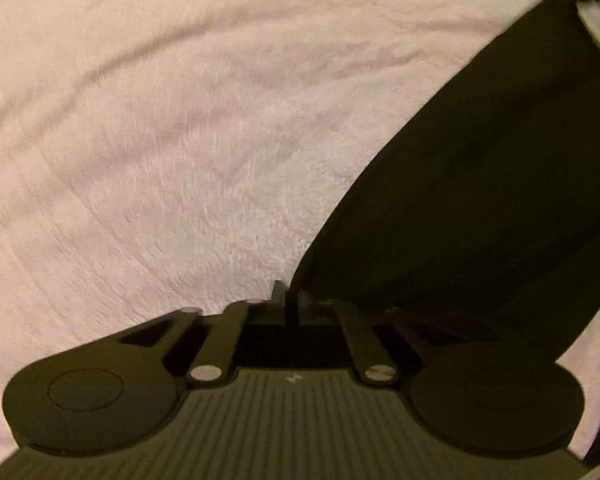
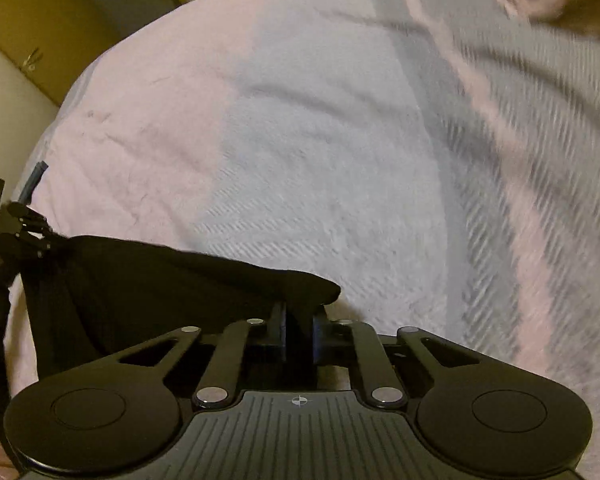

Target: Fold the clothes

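Nearest in the left wrist view, the left gripper has its jaws pressed together on an edge of the dark cloth, which stretches away to the upper right. In the right wrist view, the right gripper pinches another edge of the cloth, which spans left to the left gripper. Under both lies a pale textured bedspread. Farthest off, a yellow cabinet stands at upper left.
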The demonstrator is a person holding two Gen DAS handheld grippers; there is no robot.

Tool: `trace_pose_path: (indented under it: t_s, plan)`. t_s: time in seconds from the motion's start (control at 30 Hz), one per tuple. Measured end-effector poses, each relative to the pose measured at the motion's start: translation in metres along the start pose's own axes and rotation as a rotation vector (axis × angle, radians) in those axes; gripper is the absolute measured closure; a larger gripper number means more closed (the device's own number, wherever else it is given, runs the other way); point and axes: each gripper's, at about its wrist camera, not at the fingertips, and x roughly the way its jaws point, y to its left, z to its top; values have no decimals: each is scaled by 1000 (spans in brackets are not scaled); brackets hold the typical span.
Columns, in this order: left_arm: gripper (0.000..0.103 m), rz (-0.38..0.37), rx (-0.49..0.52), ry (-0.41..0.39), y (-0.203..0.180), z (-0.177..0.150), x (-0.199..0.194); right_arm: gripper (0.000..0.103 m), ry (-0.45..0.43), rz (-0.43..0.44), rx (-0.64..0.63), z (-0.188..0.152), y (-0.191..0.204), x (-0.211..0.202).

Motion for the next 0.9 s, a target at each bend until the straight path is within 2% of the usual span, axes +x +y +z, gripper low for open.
trace_pose_path:
  t_s: [0.07,0.2,0.3,0.4,0.43,0.47,0.53,0.67,0.77,0.83,0.9]
  plan:
    - [103,46,41,-53,-4,4,-19,96,-40,-25,-34,11,6,-18]
    - [103,81,-26,-210,9,17,-46,97,-99,-88,-46,27,2,-35]
    - [100,119,15,-175,3,27,-23,96,-76,-164,-60,21,0,-15]
    - [85,164,-6,-167,1,18,-17,94,-68,-223,-21,10,1,2]
    - [82,179,-13,-164,0,14,-15,88,-75,-243,-7,8,3,1]
    - [77,194,-21,-162,-1,11,-13,75,-82,-266,4,7,6,-1]
    - [68,208,-54,-198,8,-9,-36,67,-101,-330,-29,5,25,-11]
    - [57,307,-60,-209,24,-72,-96,63,-150,-445,-118,-3,70,-33]
    - [55,357,-82,-138,29,-130,-123,62,-178,-377,-120,-19,114,-39]
    - [56,314,-106,-77,21,-170,-128,61,-171,-315,-126,-35,149,-32]
    - [56,282,-67,-16,-2,-208,-125,60,-157,-254,-133,-51,182,-23]
